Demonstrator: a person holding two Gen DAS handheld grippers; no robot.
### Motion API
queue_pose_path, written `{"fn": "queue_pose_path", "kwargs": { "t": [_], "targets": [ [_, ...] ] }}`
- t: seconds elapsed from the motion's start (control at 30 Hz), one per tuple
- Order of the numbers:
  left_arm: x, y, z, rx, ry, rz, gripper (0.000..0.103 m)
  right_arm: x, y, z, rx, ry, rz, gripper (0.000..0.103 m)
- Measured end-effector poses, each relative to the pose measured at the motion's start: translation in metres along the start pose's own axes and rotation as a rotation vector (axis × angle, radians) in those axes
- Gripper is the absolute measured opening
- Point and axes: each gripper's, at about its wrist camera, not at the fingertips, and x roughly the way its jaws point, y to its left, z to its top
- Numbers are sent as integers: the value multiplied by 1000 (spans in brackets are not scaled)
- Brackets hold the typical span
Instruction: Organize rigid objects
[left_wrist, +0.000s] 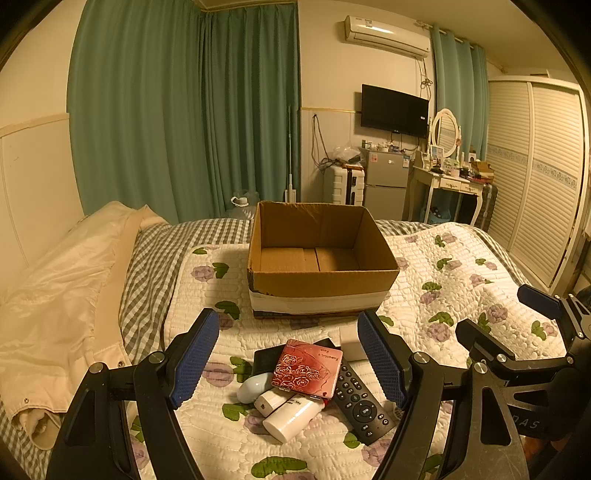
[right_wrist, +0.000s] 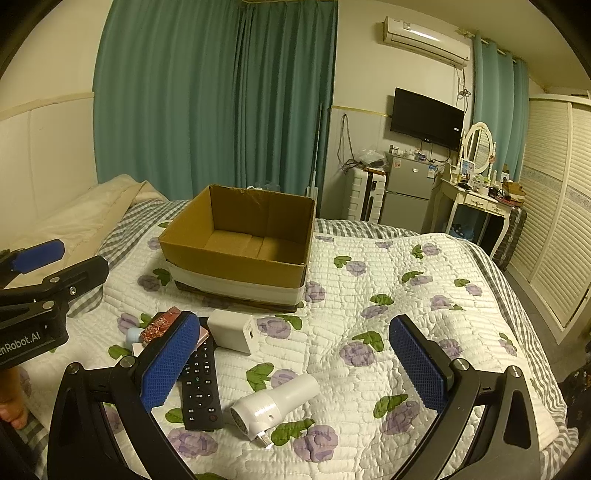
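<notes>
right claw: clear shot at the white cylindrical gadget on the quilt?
Probably yes. The right claw is open and empty, and the white cylindrical gadget lies alone on the floral quilt, just clear of the black remote.

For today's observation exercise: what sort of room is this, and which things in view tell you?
Most likely a bedroom in a home: a bed under a flowered quilt, a dressing table with an oval mirror, and a louvred wardrobe along the wall.

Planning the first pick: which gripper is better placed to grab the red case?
Left. The left gripper has open jaws framing the red case atop the pile. The right gripper is centred on the quilt nearer the white charger.
</notes>
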Motion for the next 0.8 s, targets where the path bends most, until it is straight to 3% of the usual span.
{"fn": "queue_pose_path", "kwargs": {
  "t": [0.5, 0.7, 0.8],
  "targets": [
    [2, 1, -4, 3, 2, 8, 80, 4, 10, 1, -34, 11, 61, 103],
    [11, 13, -12, -3, 39, 51, 80, 29, 25, -7, -80, 83, 137, 102],
    [21, 19, -19, -4, 83, 85, 80, 49, 35, -19, -106, 142, 185, 97]
  ]
}}
